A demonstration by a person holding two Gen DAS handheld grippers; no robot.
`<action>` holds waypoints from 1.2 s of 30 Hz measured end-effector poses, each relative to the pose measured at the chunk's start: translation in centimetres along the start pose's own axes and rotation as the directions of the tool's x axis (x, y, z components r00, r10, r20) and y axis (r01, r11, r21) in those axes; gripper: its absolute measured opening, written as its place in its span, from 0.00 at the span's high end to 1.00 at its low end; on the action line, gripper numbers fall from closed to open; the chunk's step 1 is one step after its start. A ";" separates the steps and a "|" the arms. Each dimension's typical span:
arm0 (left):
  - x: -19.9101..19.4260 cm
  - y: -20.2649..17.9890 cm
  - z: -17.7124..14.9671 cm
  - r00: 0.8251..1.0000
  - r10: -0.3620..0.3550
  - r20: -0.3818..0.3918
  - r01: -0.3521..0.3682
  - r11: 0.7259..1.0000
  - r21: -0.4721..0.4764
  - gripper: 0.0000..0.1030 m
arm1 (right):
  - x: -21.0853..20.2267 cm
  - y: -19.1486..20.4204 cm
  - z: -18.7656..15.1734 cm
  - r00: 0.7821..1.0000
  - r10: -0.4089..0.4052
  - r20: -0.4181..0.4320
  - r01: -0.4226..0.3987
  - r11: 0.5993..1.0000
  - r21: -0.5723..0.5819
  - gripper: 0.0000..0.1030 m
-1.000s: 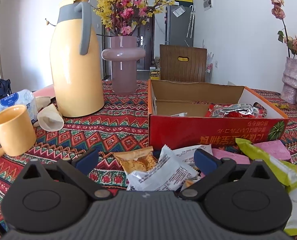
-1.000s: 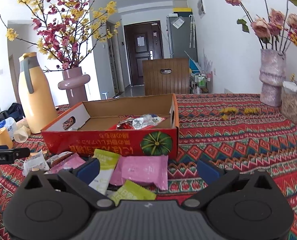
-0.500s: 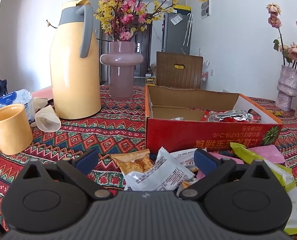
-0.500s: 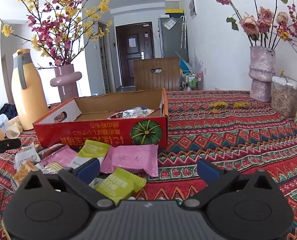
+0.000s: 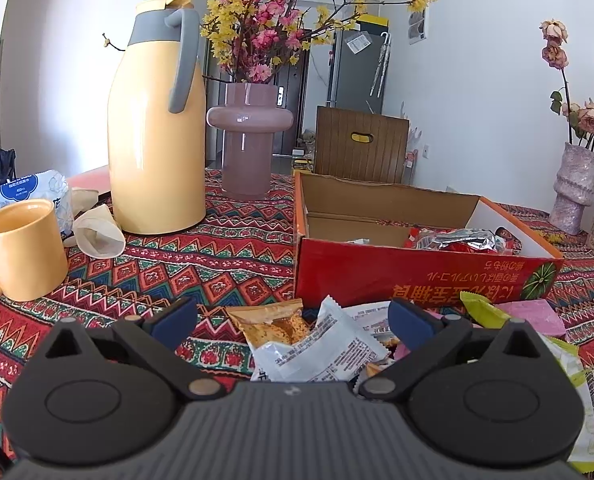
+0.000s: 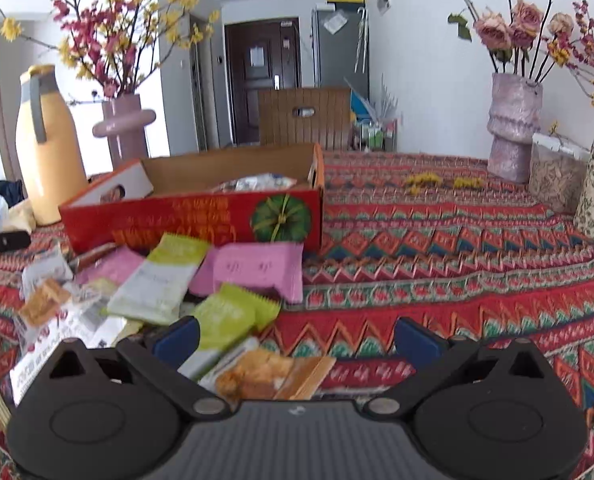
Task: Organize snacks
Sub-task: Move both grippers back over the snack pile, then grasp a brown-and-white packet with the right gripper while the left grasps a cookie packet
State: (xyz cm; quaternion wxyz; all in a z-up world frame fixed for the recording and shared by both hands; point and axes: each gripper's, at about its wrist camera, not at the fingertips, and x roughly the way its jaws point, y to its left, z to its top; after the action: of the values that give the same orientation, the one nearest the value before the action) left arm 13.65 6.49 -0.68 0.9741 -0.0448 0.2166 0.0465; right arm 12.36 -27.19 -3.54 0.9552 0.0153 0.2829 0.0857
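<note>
Hovering the left tongs [image 5: 293,314], jaws apart and empty, over the white crinkled plastic snack packet [image 5: 321,346] before the red cardboard box [image 5: 417,276]; I judge pickup next. Right tongs [image 6: 295,334], likewise apart, overhang the lime-green wrapper [image 6: 233,314].

**Tongs: build and markings**

Left tongs [image 5: 293,314]: matte black body, ribbed grey centre panel carrying a small pale logo. Two rounded black housings, each with a circular recess and a triangular cut-out. Angled black link arms, silver pivot screws. Fingertips [image 5: 175,316] padded dark blue. Right tongs [image 6: 295,336]: same build, same blue pads [image 6: 417,340], same screws.
</note>
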 end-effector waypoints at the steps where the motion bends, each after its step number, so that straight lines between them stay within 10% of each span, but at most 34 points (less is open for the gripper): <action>1: 0.0 0.0 0.0 1.000 0.000 0.000 0.000 1.000 0.000 0.00 | 0.3 0.1 -0.2 1.000 -0.005 -0.013 0.005 1.000 0.002 0.00; 19: -0.2 0.0 -0.1 1.000 -0.008 0.003 0.008 1.000 -0.003 0.00 | 0.0 0.3 -2.0 0.994 0.104 -0.039 -0.101 0.993 0.061 0.75; 36: 0.1 -0.8 0.1 0.995 -0.037 -0.093 0.041 0.998 0.043 0.00 | -2.3 -1.2 -1.6 0.989 0.125 0.079 -0.132 0.987 0.095 0.79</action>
State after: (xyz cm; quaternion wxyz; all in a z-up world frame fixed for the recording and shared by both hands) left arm 13.87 5.68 -0.56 0.9645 -0.0294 0.2615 0.0205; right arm 9.81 -28.83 -3.76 0.9554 0.0842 0.2504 0.1323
